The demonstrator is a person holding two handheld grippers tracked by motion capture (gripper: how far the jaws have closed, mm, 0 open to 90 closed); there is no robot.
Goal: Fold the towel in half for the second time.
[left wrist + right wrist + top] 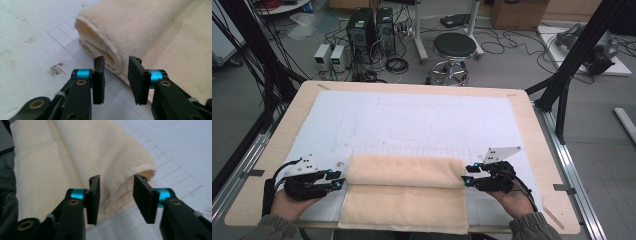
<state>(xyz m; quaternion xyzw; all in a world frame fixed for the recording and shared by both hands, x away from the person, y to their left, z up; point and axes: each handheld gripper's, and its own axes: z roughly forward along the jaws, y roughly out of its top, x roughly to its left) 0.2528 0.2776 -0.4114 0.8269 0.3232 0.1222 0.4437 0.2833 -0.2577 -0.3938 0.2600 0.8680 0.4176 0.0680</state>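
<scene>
— Cables, computer towers and a stool [454,47] crowded the floor beyond the table [522,120], didn't they?

— They did. From the high view a white mat [412,120] covered the tabletop, and a cream towel [404,192] lay at its near edge, partly rolled: the roll [404,171] sat across the far part, the flat remainder stretching toward the person. The left gripper [338,180] stood at the roll's left end, the right gripper [468,177] at its right end.

— And the left gripper view?

— Its jaws stood apart, holding nothing. The roll's open end [100,47], showing its spiral layers, lay just ahead of the left gripper [116,75], with the mat's grid lines beside it.

— The right gripper view?

— Much the same. The right gripper [116,195] was spread wide and empty, the roll's other end [140,182] just beyond its jaws.

— So how should the rolling go?

— My judgement: both ends should be nudged or pinched together and turned evenly, so the roll advances straight over the flat part. If one side leads, it would likely skew or loosen.
</scene>
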